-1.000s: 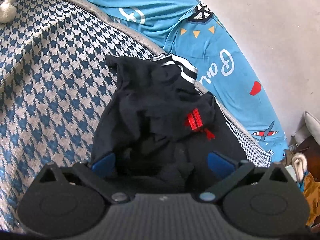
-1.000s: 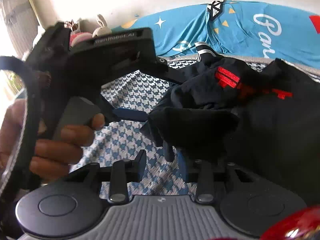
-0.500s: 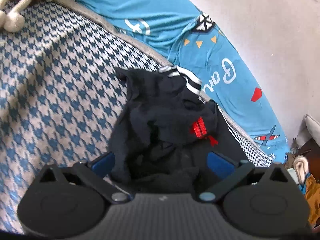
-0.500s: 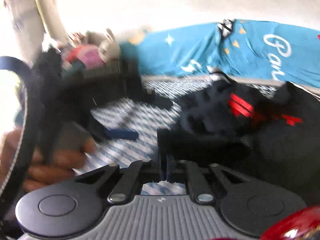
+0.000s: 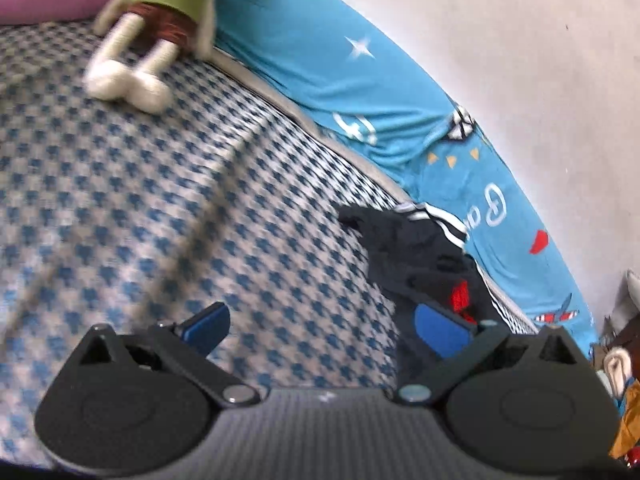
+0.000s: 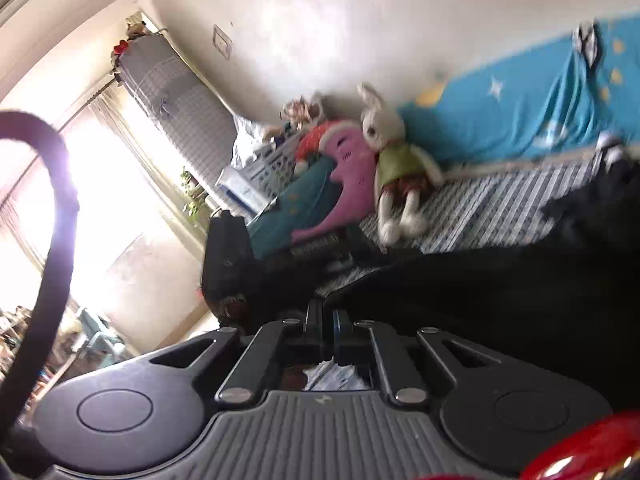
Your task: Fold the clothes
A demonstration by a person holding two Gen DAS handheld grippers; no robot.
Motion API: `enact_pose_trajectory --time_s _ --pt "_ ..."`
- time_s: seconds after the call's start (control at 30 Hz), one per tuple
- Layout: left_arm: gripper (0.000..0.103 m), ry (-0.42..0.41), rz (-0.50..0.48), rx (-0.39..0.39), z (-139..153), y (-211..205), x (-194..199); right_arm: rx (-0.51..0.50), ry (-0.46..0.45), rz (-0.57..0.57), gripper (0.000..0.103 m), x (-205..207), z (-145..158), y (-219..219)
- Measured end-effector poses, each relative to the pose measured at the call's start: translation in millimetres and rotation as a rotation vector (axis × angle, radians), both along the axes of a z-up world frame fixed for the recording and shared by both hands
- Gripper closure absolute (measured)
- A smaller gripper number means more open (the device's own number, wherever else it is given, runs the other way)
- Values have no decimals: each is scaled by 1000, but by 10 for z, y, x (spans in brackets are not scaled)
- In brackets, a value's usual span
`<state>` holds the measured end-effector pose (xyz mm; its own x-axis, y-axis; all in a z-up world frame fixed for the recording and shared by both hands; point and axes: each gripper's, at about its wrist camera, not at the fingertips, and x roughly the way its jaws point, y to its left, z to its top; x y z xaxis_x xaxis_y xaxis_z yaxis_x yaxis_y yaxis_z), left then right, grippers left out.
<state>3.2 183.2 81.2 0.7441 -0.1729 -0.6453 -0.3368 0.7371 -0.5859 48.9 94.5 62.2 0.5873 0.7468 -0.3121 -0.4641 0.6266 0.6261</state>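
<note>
A crumpled black garment [image 5: 416, 248] with red marks and a black-and-white striped trim lies at the right of the blue-and-white houndstooth bed cover [image 5: 160, 200]. My left gripper [image 5: 324, 328] is open above the cover with nothing between its blue pads [image 5: 208, 326]. Its right pad sits at the garment's near edge. My right gripper [image 6: 326, 320] is shut, and the black garment [image 6: 520, 300] stretches from its fingertips off to the right. The left gripper's black body [image 6: 232, 268] shows blurred just beyond them.
A plush rabbit [image 5: 160, 32] in a green top lies at the far end of the bed, next to a purple plush [image 6: 348, 184]. A blue printed sheet [image 5: 360, 80] hangs along the wall. A bright window [image 6: 112, 200] is to the left, with clutter beside the bed [image 5: 624, 360].
My right gripper has shut on the black garment and swung up and left with it. My left gripper moved left off the garment and now sits over bare bed cover.
</note>
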Motion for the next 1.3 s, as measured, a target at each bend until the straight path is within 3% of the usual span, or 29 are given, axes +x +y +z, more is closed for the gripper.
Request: enact_pose_trajectory --time_s 0.13,0.27,0.3,0.37,0.87,1.0,1.3 --pt "0 -11 58 27 52 192 -199 -61 33 31 92 59 -102 233" --pt "0 -17 96 18 72 318 -309 -49 41 27 86 96 -105 226" --pt "0 -18 98 10 70 330 -323 -47 36 23 71 99 -93 212" --pt "0 -11 89 6 58 311 -328 -93 23 -13 53 89 -53 199" --pt "0 56 -21 45 -105 -119 -403 -432 47 -178 53 -375 -172 -67" --pt "0 73 -57 60 -177 -270 -468 -474 54 -218 53 -572 -199 -156" --pt "0 115 -137 82 -361 -614 -571 -623 50 -221 54 -980 -364 -87"
